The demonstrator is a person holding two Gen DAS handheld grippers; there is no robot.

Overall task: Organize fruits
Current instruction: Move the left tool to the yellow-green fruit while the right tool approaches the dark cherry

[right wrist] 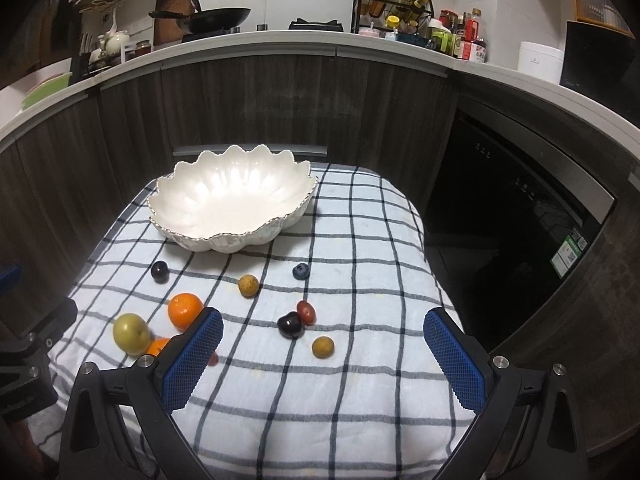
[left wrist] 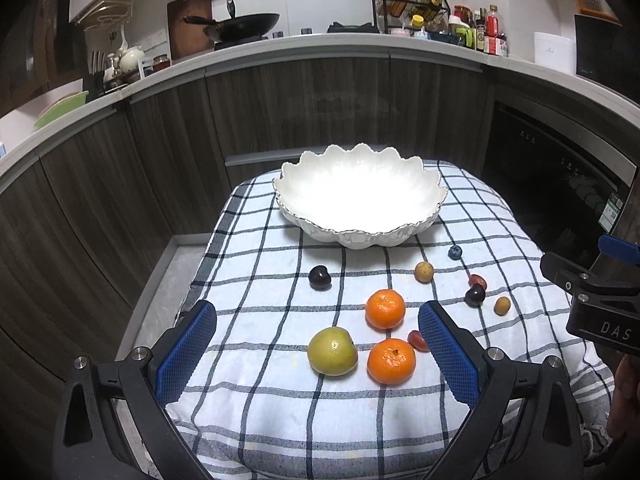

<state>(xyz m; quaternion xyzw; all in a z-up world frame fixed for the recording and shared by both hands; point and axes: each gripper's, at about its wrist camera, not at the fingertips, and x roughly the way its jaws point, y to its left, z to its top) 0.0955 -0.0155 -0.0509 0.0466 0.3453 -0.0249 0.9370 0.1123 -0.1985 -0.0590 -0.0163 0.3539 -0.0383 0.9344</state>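
A white scalloped bowl (left wrist: 360, 232) (right wrist: 192, 232) stands empty at the far end of a checked cloth (left wrist: 260, 400) (right wrist: 360, 380). Loose fruit lies in front of it: a green apple (left wrist: 332, 351) (right wrist: 131, 332), two tangerines (left wrist: 385, 308) (left wrist: 391, 361), dark plums (left wrist: 319, 277) (right wrist: 290, 325), a blueberry (right wrist: 301, 271), small yellow-brown fruits (left wrist: 424, 271) (right wrist: 323, 347) and red grapes (right wrist: 306, 312). My left gripper (left wrist: 316, 340) hovers open above the apple and near tangerine. My right gripper (right wrist: 322, 344) hovers open over the plum and yellow fruit.
Dark wood cabinets (left wrist: 280, 112) and a black oven door (right wrist: 520, 208) stand close behind the cloth-covered table. The counter above holds a wok (left wrist: 240, 24) and bottles (left wrist: 480, 28). The table's edges drop off at left and right.
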